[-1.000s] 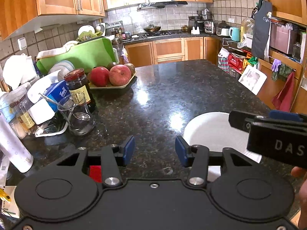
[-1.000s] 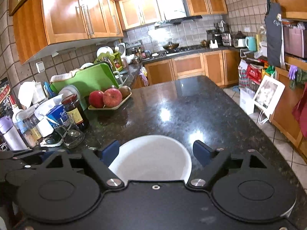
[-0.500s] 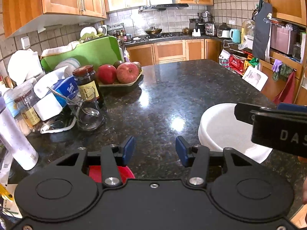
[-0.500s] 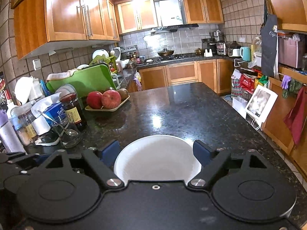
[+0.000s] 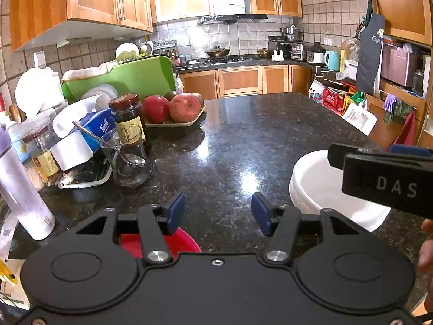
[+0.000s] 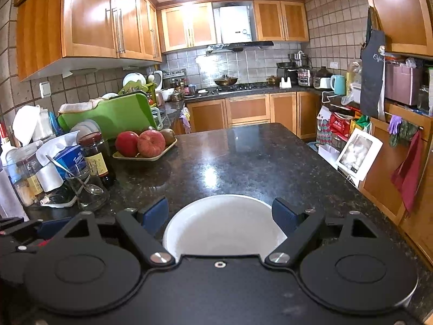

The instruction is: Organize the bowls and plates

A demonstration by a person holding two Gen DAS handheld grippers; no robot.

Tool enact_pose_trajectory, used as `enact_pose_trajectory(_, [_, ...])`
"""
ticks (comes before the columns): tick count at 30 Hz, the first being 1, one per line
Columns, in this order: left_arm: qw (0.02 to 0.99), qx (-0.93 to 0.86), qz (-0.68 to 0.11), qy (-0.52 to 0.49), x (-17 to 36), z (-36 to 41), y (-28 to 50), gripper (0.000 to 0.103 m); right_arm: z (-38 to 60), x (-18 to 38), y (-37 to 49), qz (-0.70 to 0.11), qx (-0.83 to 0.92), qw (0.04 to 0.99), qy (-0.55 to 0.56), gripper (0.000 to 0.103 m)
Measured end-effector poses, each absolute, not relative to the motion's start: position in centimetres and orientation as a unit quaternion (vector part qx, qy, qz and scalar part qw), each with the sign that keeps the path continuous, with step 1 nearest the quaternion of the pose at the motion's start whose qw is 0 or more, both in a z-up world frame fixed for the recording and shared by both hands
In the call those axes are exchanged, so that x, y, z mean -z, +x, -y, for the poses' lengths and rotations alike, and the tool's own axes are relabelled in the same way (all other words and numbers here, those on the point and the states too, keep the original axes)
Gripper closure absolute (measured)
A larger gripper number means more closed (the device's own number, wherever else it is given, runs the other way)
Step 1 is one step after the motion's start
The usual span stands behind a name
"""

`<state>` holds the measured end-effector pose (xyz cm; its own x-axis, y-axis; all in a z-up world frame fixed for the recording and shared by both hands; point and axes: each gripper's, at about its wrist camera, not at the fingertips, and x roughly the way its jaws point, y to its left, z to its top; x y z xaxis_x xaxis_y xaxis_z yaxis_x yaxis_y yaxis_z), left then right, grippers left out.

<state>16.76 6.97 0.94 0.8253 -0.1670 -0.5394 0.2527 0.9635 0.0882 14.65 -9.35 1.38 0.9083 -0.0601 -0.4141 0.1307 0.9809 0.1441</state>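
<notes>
A red dish [image 5: 159, 241], maybe a bowl, hides under the left gripper [image 5: 217, 212], whose empty fingers have just been opening; the right gripper [image 6: 220, 215] straddles the white bowl [image 6: 224, 224], fingers wide apart.

White letters "DAS" on the black body of the right gripper [image 5: 389, 187], right of the left gripper's fingers; the jar label's print is illegible

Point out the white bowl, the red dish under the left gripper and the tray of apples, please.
White round bowl [image 6: 222, 222]: right wrist view, on its inner bottom.
Red round dish [image 5: 184, 242]: left wrist view, on its visible rim edge.
Beige tray of apples [image 5: 173, 125]: left wrist view, on its front rim.
</notes>
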Motion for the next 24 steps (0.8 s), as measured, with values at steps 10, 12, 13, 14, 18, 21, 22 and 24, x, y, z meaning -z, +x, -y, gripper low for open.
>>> enact_pose_trajectory(10, [0.957,0.104,-0.267,0.048,-1.3,-7.1,16.8,0.043,11.4,-1.7,14.5,-0.194,0.050,0.971,0.132,0.015])
enact_pose_trajectory(12, [0.959,0.099,-0.264,0.040,-1.3,-7.1,16.8,0.043,11.6,-1.4,14.5,-0.197,0.042,0.971,0.126,0.015])
enact_pose_trajectory(13, [0.960,0.096,-0.262,0.037,-1.3,-7.1,16.7,0.043,11.8,-1.3,14.5,-0.198,0.036,0.972,0.120,0.015])
enact_pose_trajectory(14, [0.961,0.094,-0.260,0.034,-1.4,-7.0,16.7,0.043,11.9,-1.1,14.5,-0.200,0.032,0.973,0.113,0.015])
enact_pose_trajectory(18, [0.960,0.088,-0.266,0.020,-1.4,-6.3,17.0,0.042,12.6,-0.7,14.6,-0.196,0.026,0.976,0.087,0.015])
enact_pose_trajectory(21, [0.955,0.091,-0.282,0.015,-1.4,-5.7,17.4,0.041,13.1,-0.5,14.8,-0.192,0.021,0.979,0.064,0.015])
enact_pose_trajectory(22, [0.953,0.093,-0.289,0.019,-1.3,-5.5,17.6,0.041,13.4,-0.5,14.9,-0.191,0.020,0.980,0.057,0.015])
enact_pose_trajectory(24, [0.947,0.095,-0.306,0.026,-1.2,-4.8,17.8,0.041,13.7,-0.4,15.0,-0.184,0.013,0.982,0.045,0.015])
